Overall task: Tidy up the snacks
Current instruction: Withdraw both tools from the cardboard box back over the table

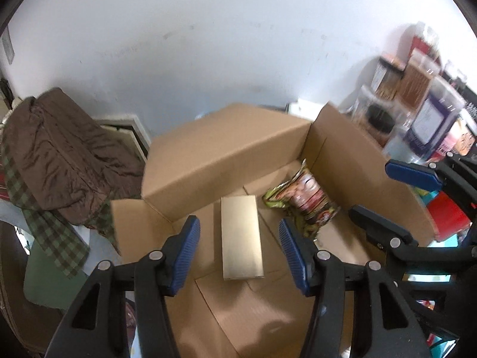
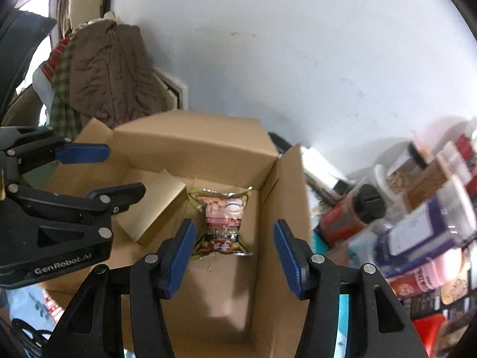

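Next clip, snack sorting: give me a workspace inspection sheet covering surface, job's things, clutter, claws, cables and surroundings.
Surface: cardboard box floor, flaps open.
Job's things: gold box and peanut packet lie side by side inside, apart.
Clutter: jars and snack packs heaped right of the box.
Claws: left claw and right claw open, empty, above the box.
Cables: nothing seen.
Surroundings: white wall; brown jacket draped at left.

Open cardboard box mid-frame, flaps up, gold rectangular carton lying flat on its floor, crinkled peanut snack packet just right, near the wall
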